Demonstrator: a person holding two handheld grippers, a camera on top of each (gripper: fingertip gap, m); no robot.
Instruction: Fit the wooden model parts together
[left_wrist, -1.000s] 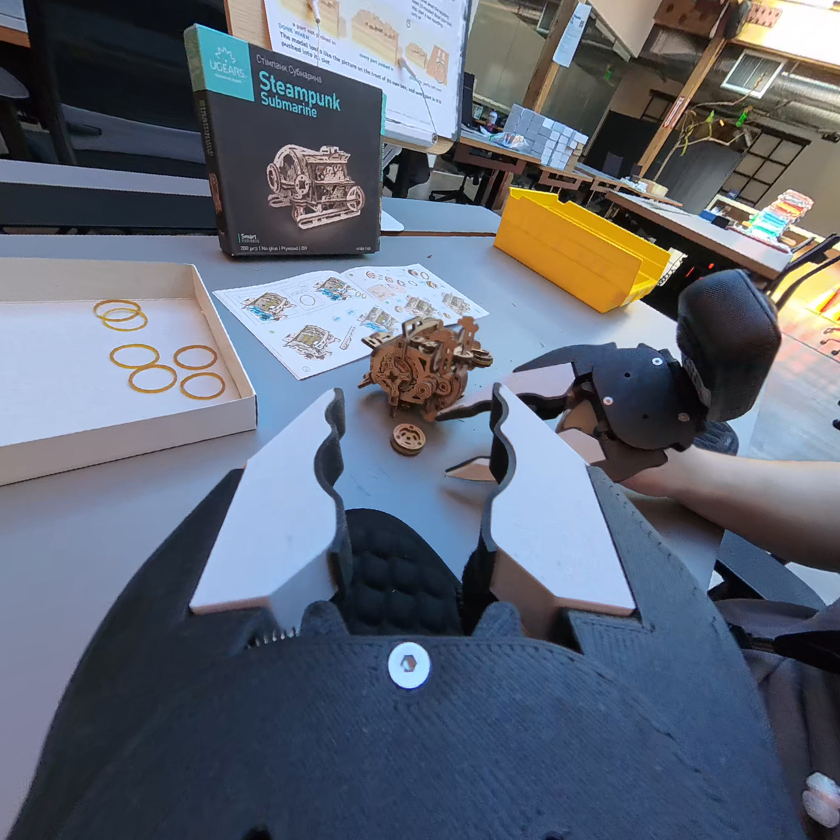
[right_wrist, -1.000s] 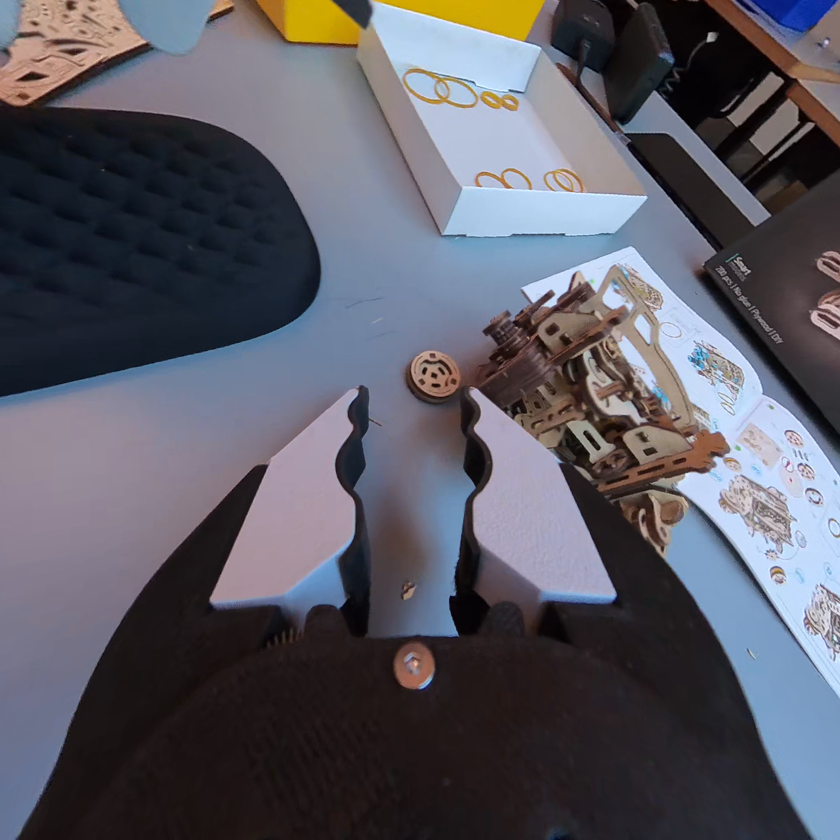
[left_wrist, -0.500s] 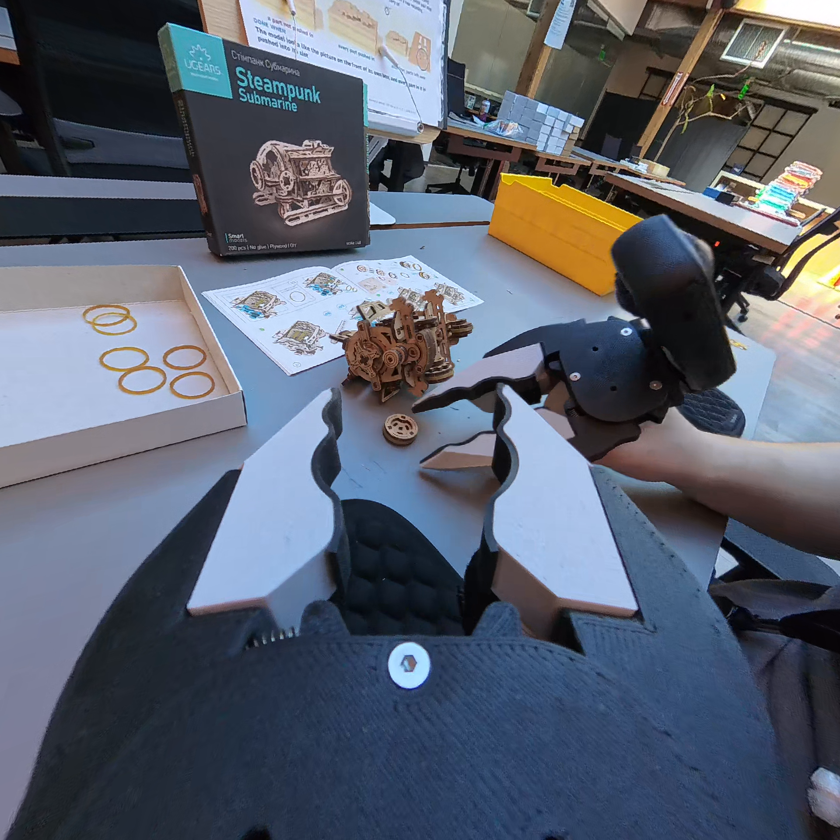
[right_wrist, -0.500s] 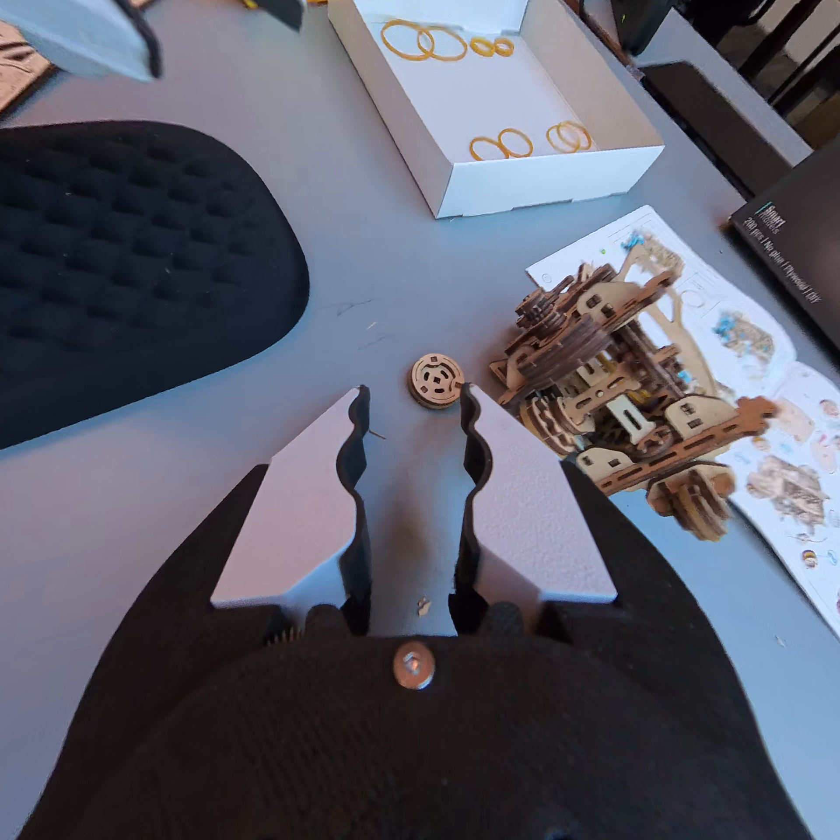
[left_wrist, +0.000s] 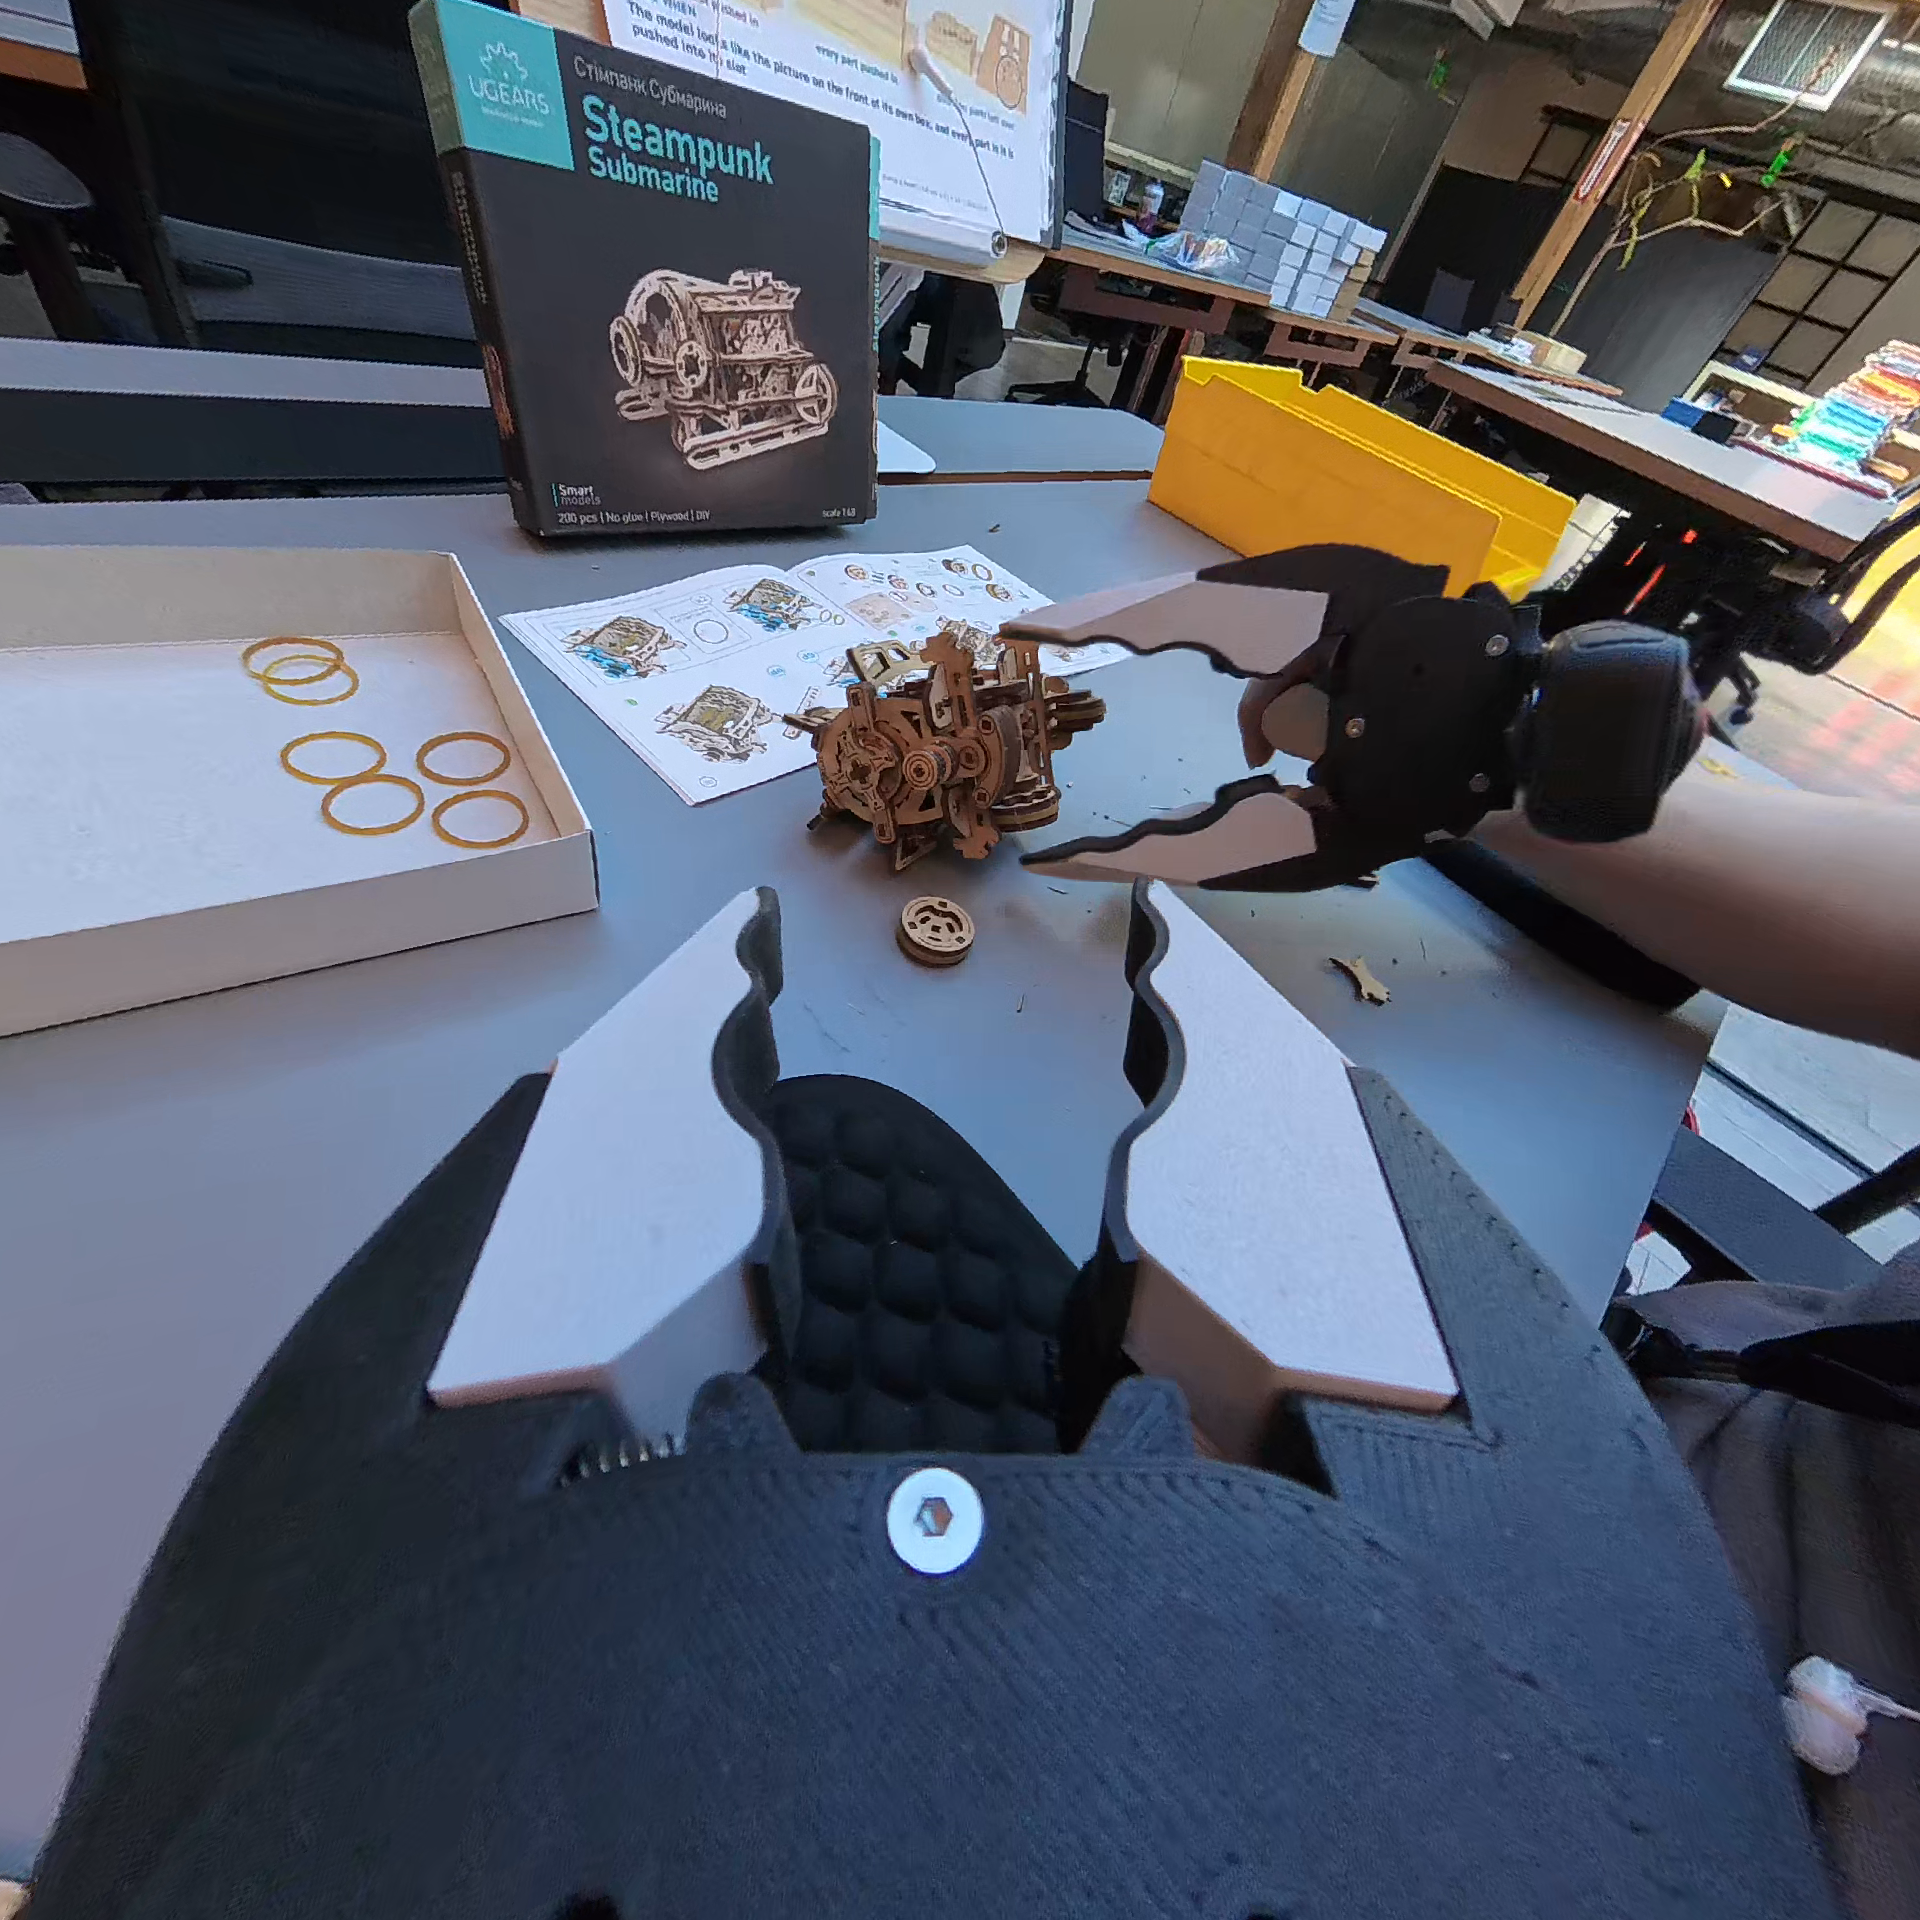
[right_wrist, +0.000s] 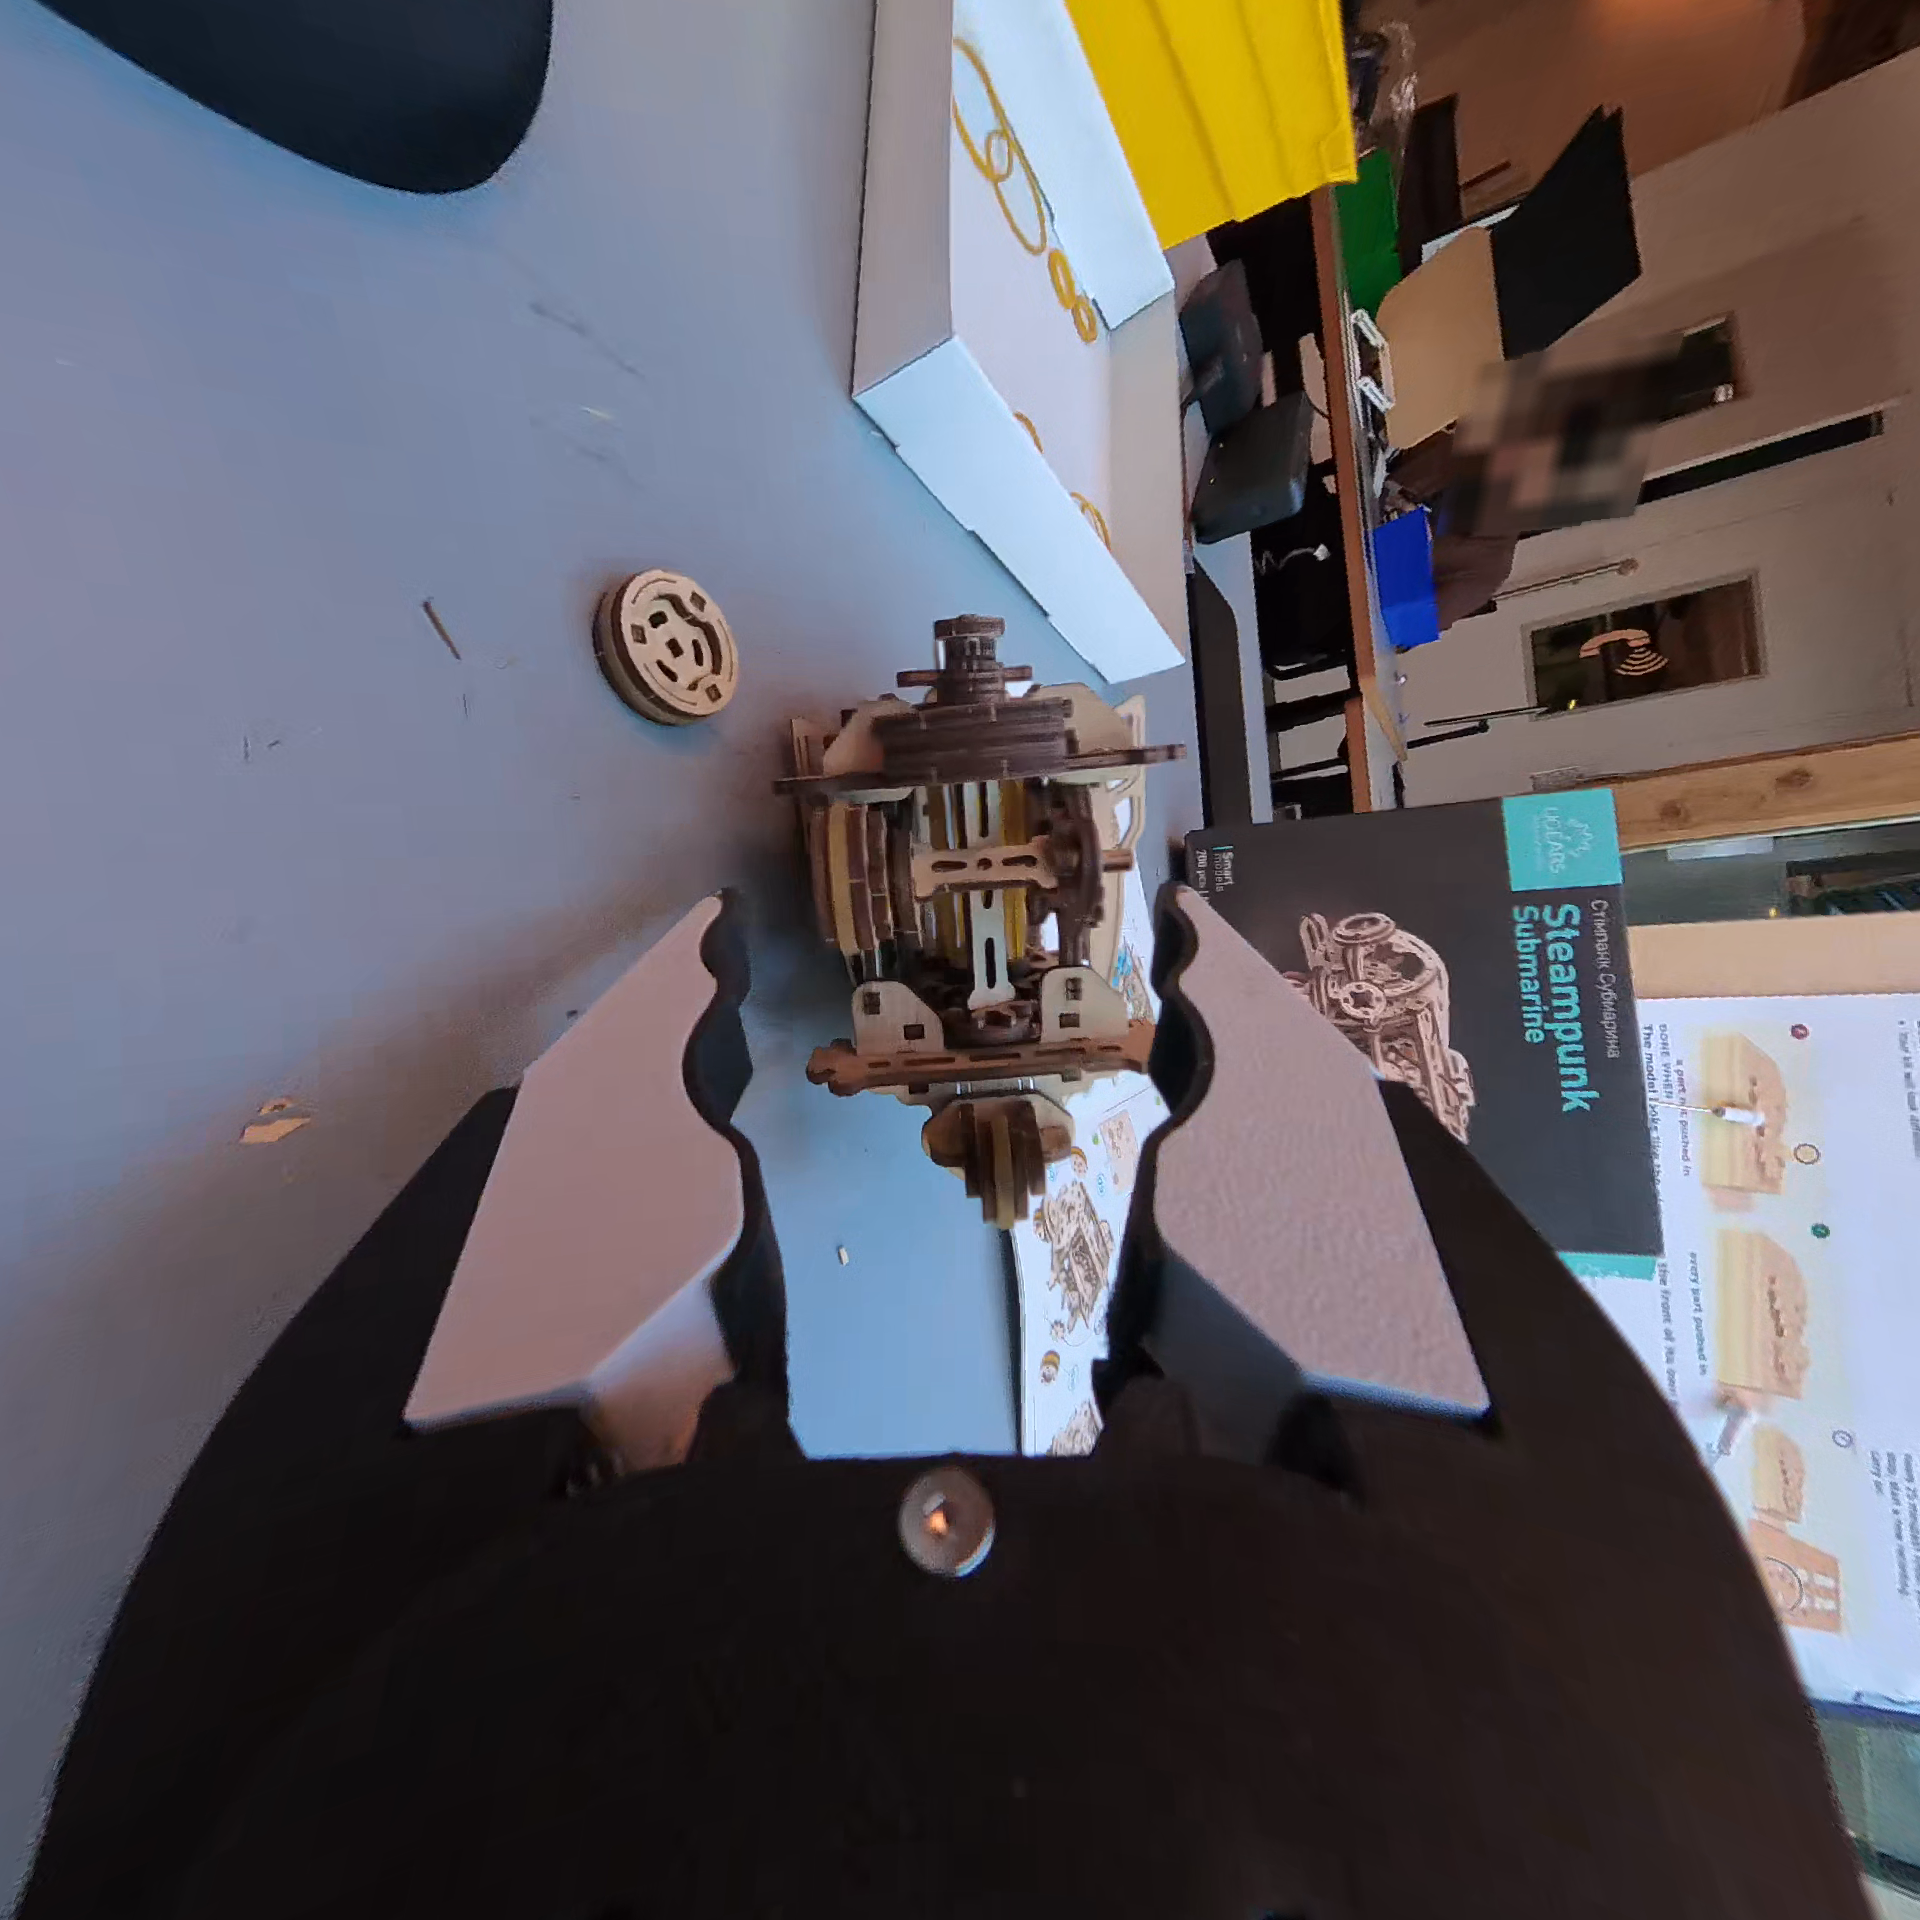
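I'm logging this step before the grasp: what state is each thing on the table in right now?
left gripper: open, empty.
right gripper: open, turned on its side, fingers flanking the model, not gripping.
wooden model: part-built, resting on the table.
round wooden disc: loose, lying flat beside the model.
white tray: open, rubber bands inside.
instruction booklet: spread open.
kit box: standing upright.
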